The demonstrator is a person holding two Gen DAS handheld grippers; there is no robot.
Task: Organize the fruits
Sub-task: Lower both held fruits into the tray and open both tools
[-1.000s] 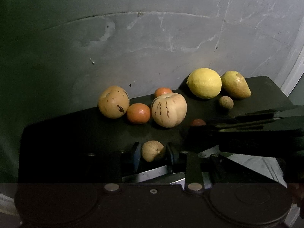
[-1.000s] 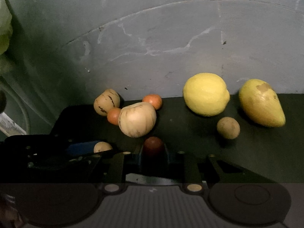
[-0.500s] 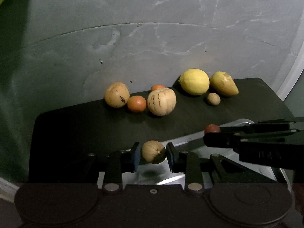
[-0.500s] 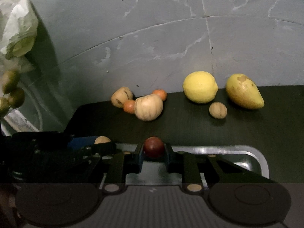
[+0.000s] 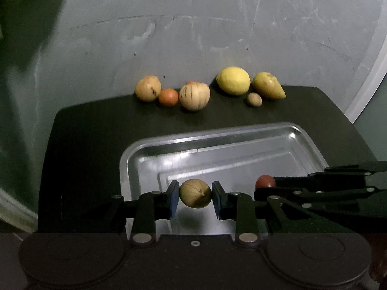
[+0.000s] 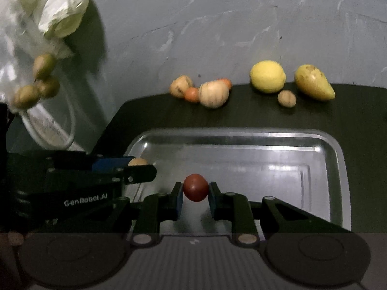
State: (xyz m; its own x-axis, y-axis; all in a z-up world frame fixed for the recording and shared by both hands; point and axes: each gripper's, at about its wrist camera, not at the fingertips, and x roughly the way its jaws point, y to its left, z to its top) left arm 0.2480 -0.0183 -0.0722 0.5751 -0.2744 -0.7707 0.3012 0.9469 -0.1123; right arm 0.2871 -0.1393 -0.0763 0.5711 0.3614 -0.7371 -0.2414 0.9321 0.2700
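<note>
— Jaws, left gripper?
— Clamped on a small tan fruit, above the metal tray, near its 7 o'clock corner.
— Right gripper?
— Pinching a dark red fruit, also over the tray, at 6 o'clock.
— Elsewhere?
— Lined up along the desk at 12 o'clock: lemon, pear, striped melon.

Dim light all round, both views bent hard by the fisheye with dark vignetted corners, glare streaking across the metal tray, soft shadows pooling behind the lemon on the black table, and the plastic bag at left smeared with blur.
</note>
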